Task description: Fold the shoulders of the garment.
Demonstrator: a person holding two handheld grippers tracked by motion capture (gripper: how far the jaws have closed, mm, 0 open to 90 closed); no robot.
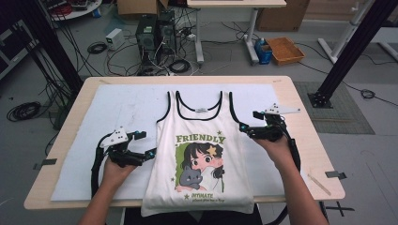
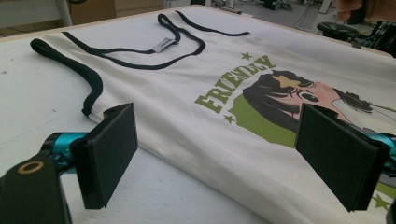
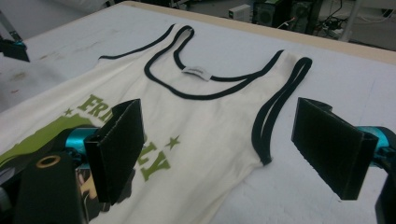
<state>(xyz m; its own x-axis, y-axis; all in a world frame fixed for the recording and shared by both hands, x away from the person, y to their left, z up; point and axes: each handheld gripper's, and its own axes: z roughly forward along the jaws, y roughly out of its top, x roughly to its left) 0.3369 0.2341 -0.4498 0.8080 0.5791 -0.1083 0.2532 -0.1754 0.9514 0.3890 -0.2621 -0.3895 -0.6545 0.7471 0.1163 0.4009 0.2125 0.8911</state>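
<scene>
A cream tank top (image 1: 199, 154) with black trim and a "FRIENDLY" cartoon print lies flat, face up, on the white mat (image 1: 117, 108); its hem hangs over the near table edge. My left gripper (image 1: 144, 144) is open at the top's left side edge, and the left gripper view shows that edge (image 2: 187, 149) between the wide-apart jaws. My right gripper (image 1: 248, 122) is open at the right armhole. In the right gripper view the black-trimmed armhole (image 3: 268, 126) lies between the jaws. Neither holds anything.
The mat covers a wooden table (image 1: 300, 140). A thin wooden stick (image 1: 319, 183) lies near the table's right front corner. Beyond the table are computer towers (image 1: 155, 33), cables, an orange tray (image 1: 285, 49) and black frame posts (image 1: 349, 51).
</scene>
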